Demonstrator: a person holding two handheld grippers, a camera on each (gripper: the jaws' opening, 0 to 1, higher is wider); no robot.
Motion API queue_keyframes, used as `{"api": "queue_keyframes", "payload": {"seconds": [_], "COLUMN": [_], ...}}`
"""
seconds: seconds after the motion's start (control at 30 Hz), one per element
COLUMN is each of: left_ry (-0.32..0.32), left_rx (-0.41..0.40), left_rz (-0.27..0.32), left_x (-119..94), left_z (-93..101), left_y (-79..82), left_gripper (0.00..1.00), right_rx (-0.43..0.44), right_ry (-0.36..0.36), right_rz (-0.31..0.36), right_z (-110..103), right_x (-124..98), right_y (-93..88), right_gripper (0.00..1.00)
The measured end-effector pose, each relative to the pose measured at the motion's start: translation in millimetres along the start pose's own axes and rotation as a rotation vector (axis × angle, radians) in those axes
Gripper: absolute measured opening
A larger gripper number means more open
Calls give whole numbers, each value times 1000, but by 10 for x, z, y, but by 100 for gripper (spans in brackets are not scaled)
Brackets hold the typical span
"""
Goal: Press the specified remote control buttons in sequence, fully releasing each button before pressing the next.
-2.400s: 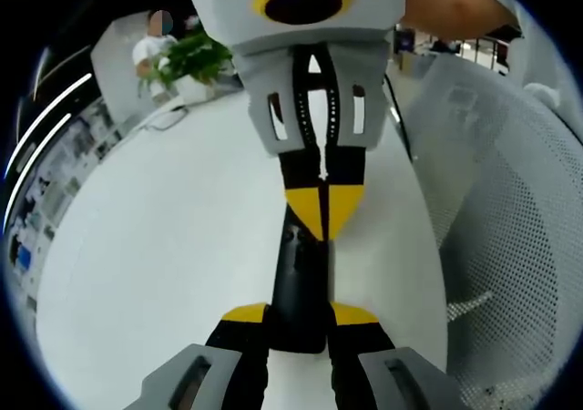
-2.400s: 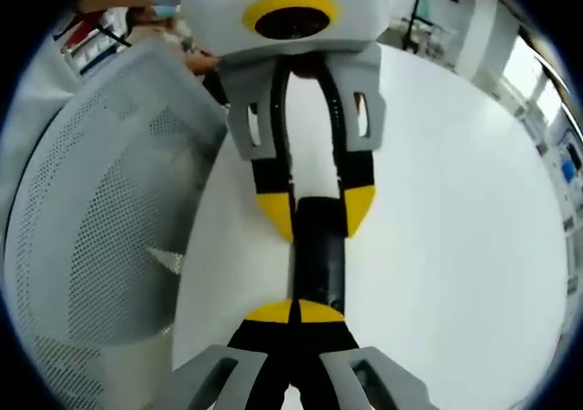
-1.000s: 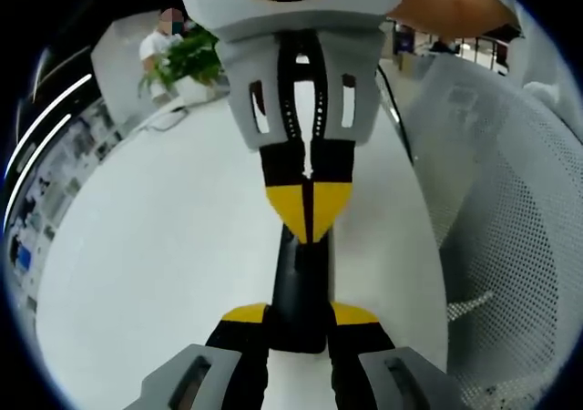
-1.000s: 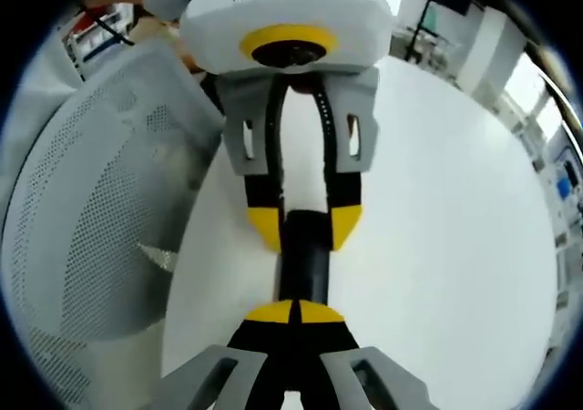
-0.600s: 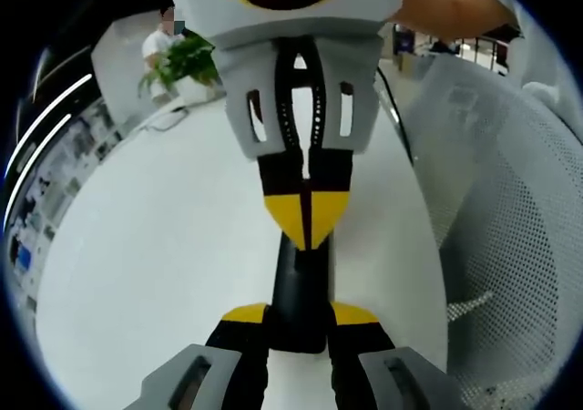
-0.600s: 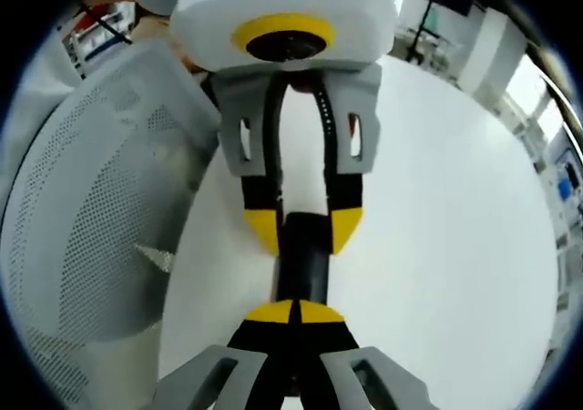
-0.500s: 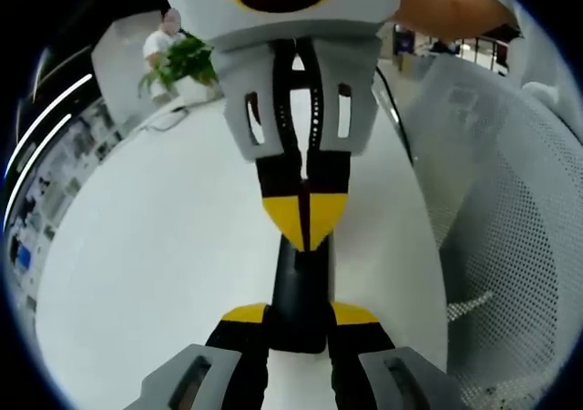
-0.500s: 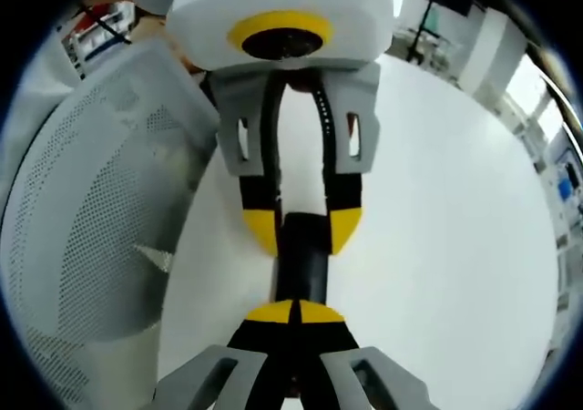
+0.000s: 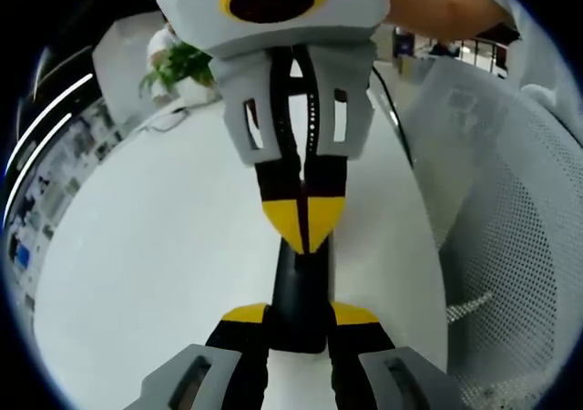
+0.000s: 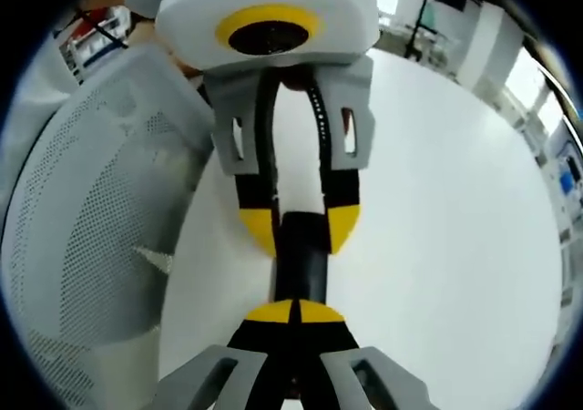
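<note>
White table (image 9: pixel 146 246) carries scene, mesh chair (image 9: pixel 510 246) beside. Remote (image 9: pixel 301 301) lies flat, left gripper (image 9: pixel 301 317) clamped on its near end to steady it. Right gripper (image 10: pixel 297 312), jaws together, tip on buttons, likely pressing.

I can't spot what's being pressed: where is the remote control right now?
The black remote control lies on the white table, clamped at one end by the left gripper; the right gripper, shut, presses its tips on the other end.
</note>
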State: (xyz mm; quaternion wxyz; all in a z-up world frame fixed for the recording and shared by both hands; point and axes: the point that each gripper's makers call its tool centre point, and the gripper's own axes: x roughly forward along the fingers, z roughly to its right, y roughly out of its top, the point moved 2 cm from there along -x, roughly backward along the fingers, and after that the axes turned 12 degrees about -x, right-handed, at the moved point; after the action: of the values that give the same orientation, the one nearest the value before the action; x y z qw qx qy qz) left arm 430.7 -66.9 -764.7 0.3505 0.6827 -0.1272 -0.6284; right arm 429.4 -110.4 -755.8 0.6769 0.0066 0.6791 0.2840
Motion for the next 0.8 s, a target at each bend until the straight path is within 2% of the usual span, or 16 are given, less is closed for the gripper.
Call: {"api": "queue_keyframes", "payload": {"seconds": [0.17, 0.8], "left_ry": [-3, -5], "left_rx": [0, 1], "left_rz": [3, -2], "left_x": [-1, 5], "left_z": [-2, -12], "left_y": [0, 6], "left_gripper": [23, 23], "right_rx": [-1, 19], "right_ry": [6, 11], "right_rz": [-29, -26], "right_z": [4, 17], "right_x": [5, 2], "right_y": [5, -10], "right_gripper": [0, 0]}}
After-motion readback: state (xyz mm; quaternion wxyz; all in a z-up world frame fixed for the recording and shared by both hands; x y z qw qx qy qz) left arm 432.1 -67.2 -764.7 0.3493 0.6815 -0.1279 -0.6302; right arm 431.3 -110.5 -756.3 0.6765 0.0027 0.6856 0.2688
